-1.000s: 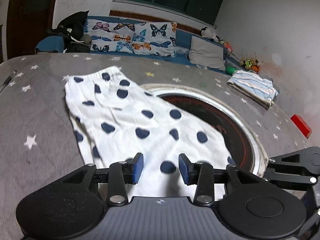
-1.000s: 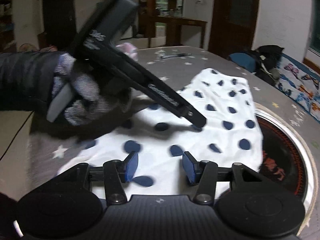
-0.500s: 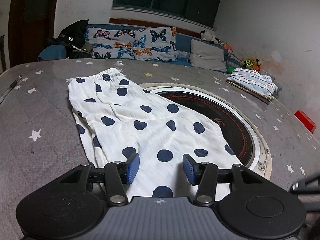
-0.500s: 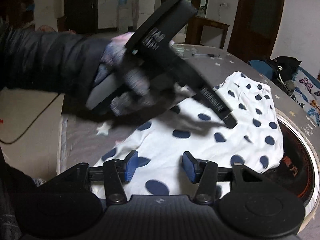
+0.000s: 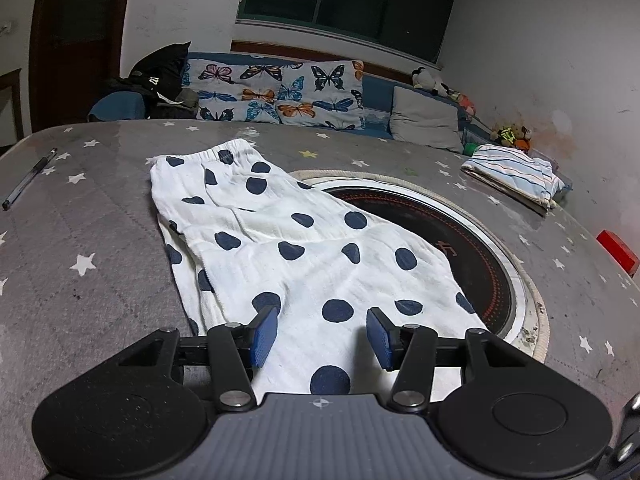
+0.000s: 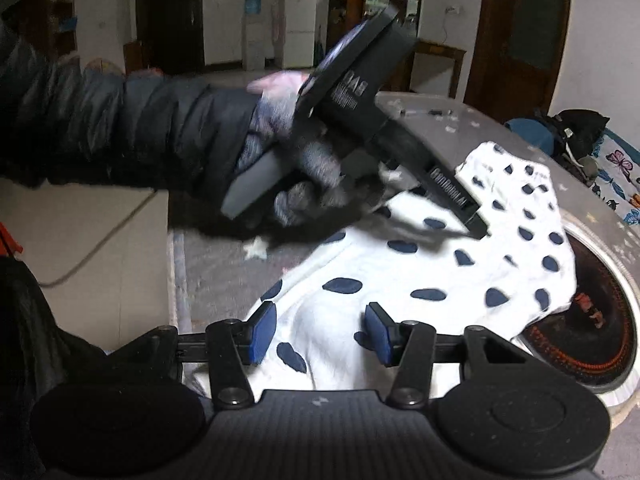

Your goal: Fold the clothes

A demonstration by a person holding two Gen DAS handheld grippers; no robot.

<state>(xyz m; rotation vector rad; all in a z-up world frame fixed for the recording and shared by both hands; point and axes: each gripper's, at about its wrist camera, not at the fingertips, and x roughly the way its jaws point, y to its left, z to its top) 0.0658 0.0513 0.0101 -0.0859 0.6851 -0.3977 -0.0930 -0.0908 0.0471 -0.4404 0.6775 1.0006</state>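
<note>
A grey quilted table cover (image 5: 88,216), printed with small white stars, spreads across the whole tabletop. Set into it is a round, glossy black cooktop (image 5: 472,248) ringed by a pale metal band. The white trousers with dark blue polka dots (image 5: 280,240) lie flat and slightly creased on the cover, the gathered elastic waistband at the far end and one edge draped over the rim of the cooktop. At the far right corner sits a folded striped cloth (image 5: 516,176), soft and layered. A slim pen (image 5: 28,180) lies near the left edge.

The left gripper (image 5: 322,334) hangs just above the near end of the trousers, its blue ribbed pads spread apart with nothing between them. The right gripper (image 6: 320,334) hovers over the same hem, jaws likewise apart and empty. In the right wrist view, a gloved hand (image 6: 296,168) in speckled grey knit, below a black padded sleeve (image 6: 132,128), grips the left tool's handle.
</note>
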